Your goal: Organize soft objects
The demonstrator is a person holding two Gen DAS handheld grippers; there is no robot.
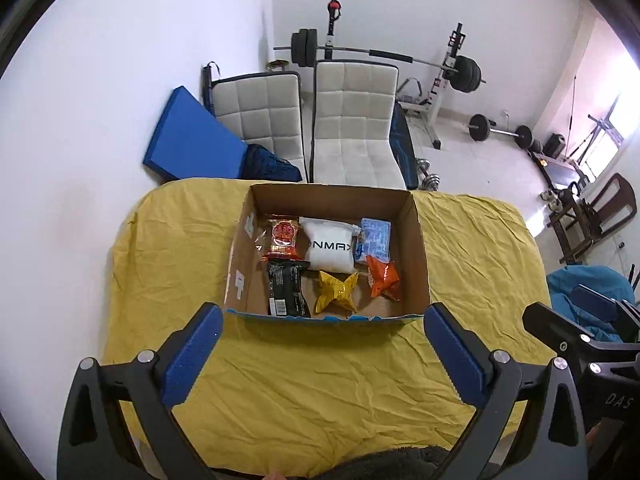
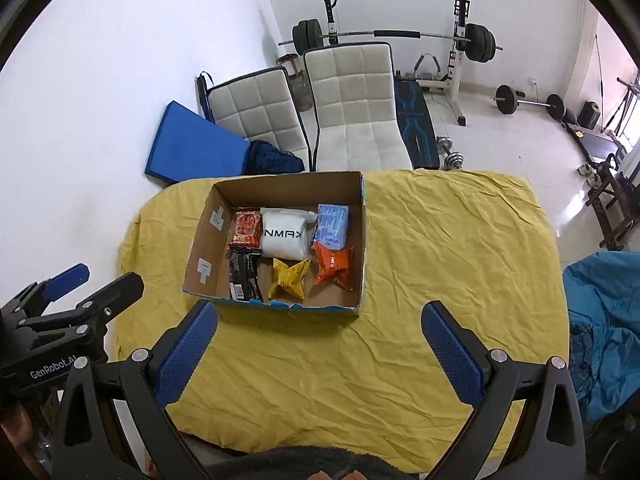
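Note:
An open cardboard box [image 1: 418, 248] [image 2: 358, 240] stands on the yellow-covered table [image 1: 320, 380] [image 2: 440, 248]. Inside lie several soft packets: a red one [image 1: 283, 237] [image 2: 246, 228], a white NMAX pouch [image 1: 330, 246] [image 2: 284, 234], a light blue pack [image 1: 376, 236] [image 2: 332, 224], a black one [image 1: 286, 288] [image 2: 243, 274], a yellow one [image 1: 336, 290] [image 2: 289, 278] and an orange one [image 1: 384, 276] [image 2: 334, 266]. My left gripper [image 1: 322, 340] is open and empty, in front of the box. My right gripper [image 2: 318, 338] is open and empty, near the box's front right.
Two white padded chairs [image 1: 352, 132] [image 2: 352, 108] stand behind the table, with a blue mat [image 1: 192, 140] [image 2: 192, 148] against the wall. Barbells and a weight bench fill the room behind. A blue-green cloth [image 2: 604, 320] lies at the right.

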